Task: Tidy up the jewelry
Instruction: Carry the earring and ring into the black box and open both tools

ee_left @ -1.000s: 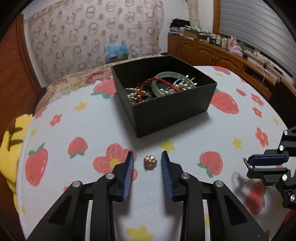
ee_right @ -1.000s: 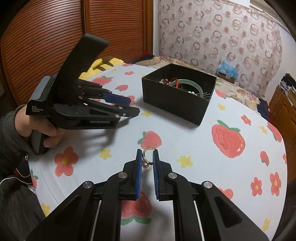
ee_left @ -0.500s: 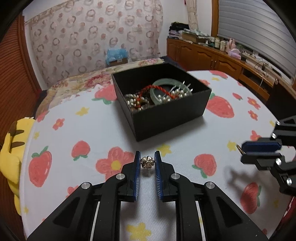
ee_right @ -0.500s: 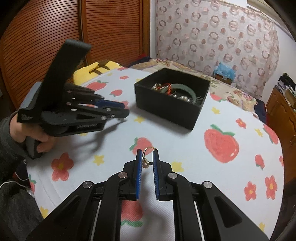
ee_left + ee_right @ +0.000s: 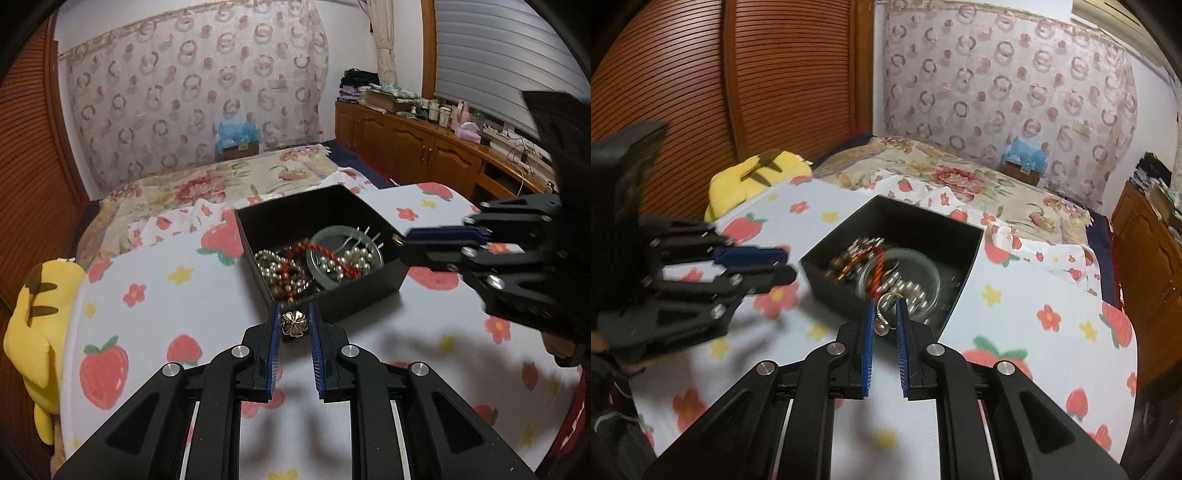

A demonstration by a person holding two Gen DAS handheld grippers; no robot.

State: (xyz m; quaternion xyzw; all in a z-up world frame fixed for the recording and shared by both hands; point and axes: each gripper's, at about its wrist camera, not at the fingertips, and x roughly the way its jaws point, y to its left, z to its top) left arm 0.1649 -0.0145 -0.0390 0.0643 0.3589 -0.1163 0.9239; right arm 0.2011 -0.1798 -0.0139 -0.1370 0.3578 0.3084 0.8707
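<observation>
My left gripper (image 5: 293,325) is shut on a gold flower-shaped brooch (image 5: 294,324) and holds it in the air just before the near wall of the black jewelry box (image 5: 365,293). My right gripper (image 5: 885,319) is shut on a gold ring with a small pearl (image 5: 884,314), above the box's near right part (image 5: 955,295). The box holds a green bangle (image 5: 345,254), a red cord and pearl strands. The right gripper shows in the left wrist view (image 5: 410,242), over the box's right edge. The left gripper shows in the right wrist view (image 5: 786,267), left of the box.
The table wears a white cloth (image 5: 177,306) printed with strawberries and flowers. A yellow plush toy (image 5: 40,328) lies at its left edge. A bed with a floral cover (image 5: 221,181) stands behind, and wooden cabinets (image 5: 424,147) line the right wall.
My left gripper closed on the brooch, lifted it off the cloth and carried it toward the box. My right gripper carried the ring forward to above the box.
</observation>
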